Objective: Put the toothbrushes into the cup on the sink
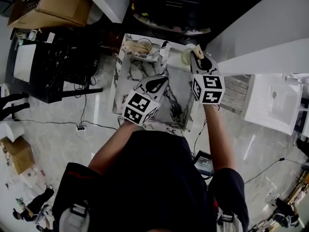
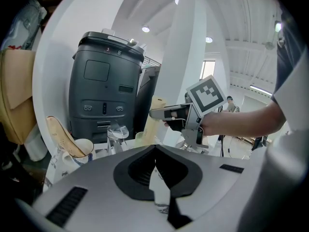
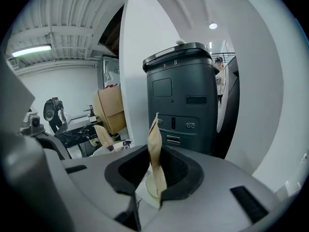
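Note:
A tan paper-wrapped toothbrush (image 3: 154, 129) stands upright between the jaws of my right gripper (image 3: 153, 151), which is shut on it. In the head view, the right gripper (image 1: 196, 53) hovers over a pale cup (image 1: 186, 56) at the back right of the marble sink (image 1: 126, 88). The cup (image 3: 148, 187) shows just under the jaws. A second wrapped toothbrush (image 2: 60, 134) leans in a white cup (image 2: 83, 149) at the sink's back left (image 1: 143, 46). My left gripper (image 1: 162, 78) hangs over the basin, shut and holding nothing (image 2: 155, 148).
A chrome faucet (image 1: 164, 50) rises between the two cups. A tall dark grey machine (image 2: 104, 91) stands behind the sink. Cardboard boxes (image 1: 53, 6) and a black table (image 1: 58, 66) lie to the left, and a white counter (image 1: 270, 100) to the right.

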Motion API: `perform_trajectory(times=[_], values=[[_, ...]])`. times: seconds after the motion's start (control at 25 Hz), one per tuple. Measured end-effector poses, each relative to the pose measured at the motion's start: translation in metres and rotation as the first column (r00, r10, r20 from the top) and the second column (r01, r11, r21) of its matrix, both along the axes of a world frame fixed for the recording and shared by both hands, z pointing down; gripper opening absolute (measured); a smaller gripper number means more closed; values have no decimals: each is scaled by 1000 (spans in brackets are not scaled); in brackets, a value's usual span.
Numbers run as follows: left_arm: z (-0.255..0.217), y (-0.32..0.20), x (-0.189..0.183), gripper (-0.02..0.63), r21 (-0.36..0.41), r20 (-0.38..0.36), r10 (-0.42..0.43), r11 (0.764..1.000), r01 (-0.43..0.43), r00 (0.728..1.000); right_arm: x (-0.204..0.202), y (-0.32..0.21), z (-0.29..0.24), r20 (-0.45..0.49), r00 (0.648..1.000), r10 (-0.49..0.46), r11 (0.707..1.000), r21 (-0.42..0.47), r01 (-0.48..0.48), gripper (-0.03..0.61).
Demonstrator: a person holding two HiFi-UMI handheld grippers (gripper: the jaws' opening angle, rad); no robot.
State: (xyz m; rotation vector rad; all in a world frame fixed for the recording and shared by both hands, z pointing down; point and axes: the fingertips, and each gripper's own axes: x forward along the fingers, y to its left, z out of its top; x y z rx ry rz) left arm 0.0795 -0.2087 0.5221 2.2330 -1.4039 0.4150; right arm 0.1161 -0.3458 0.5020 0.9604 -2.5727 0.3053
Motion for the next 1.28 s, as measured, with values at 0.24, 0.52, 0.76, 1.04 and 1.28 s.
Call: perform_trajectory(times=[0.24,0.52,0.76,1.04,1.28], values=[[2,0,-2,14,-4,-2,-2,1000,2,1000,1,5,16,-10,1000,1,999,-47,-2,87],[4,-1,-3,14,-9,-8,-6,1000,6,1000,2,8,30,-19,1000,0,996,-89,-2,87],[5,1,-4,14,-13,-6,-8,1000,8,1000,3,10,40,-31,1000,1,993,-116,-5,87],[6,2,-5,14,-13,-8,-10,1000,9,1000,3,8,42,-23,1000,8,992,-122,-11,87],[5,3,-8,14,-11,-9,-11,1000,11,1000,-2,9,40,-14,1000,-7,992,-130,5,87]])
